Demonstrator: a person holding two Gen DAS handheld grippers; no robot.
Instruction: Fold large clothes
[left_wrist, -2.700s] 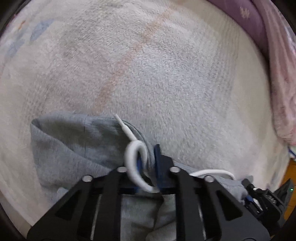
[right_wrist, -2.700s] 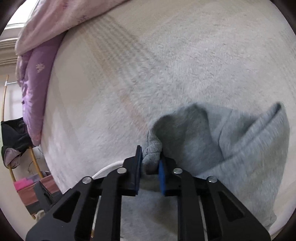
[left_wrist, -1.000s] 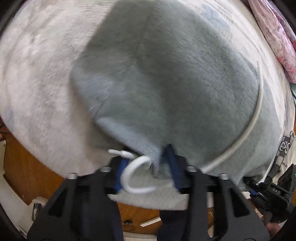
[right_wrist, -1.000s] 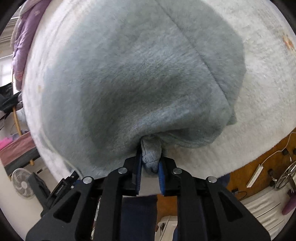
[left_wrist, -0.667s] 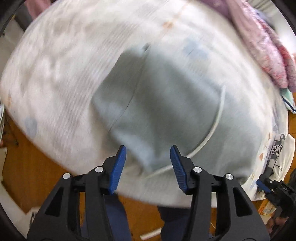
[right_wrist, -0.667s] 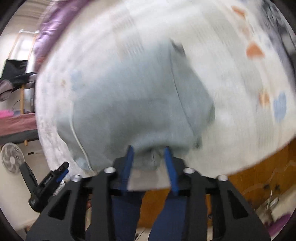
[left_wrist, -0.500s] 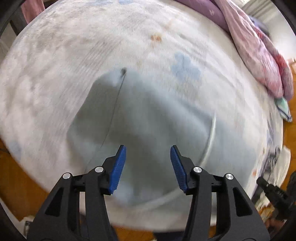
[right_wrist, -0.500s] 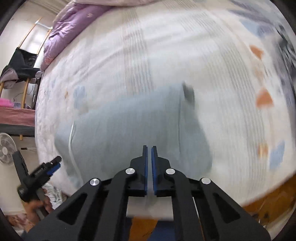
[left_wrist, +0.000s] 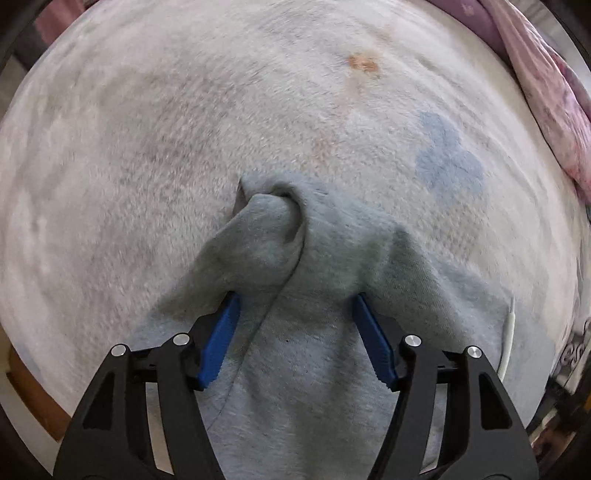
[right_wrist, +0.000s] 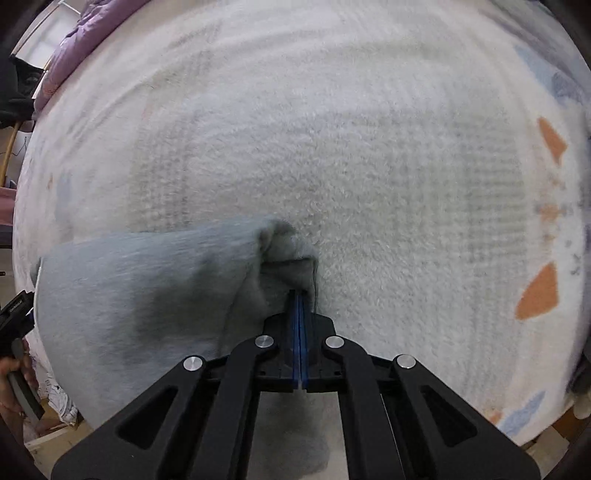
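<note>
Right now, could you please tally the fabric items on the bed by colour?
Grey: 1, the sweatshirt
White patterned: 1, the blanket
Pink: 1, the quilt
Purple: 1, the duvet
Total: 4

A: Left gripper (left_wrist: 295, 332): matte black linkage arms w/ triangular cut-outs, silver round screw heads at pivots, blue ribbed pads (left_wrist: 221, 332)

B: Right gripper (right_wrist: 298, 295): same black frame, four silver screws, thin blue pads (right_wrist: 295, 332) edge-on, cut-outs in outer arms
</note>
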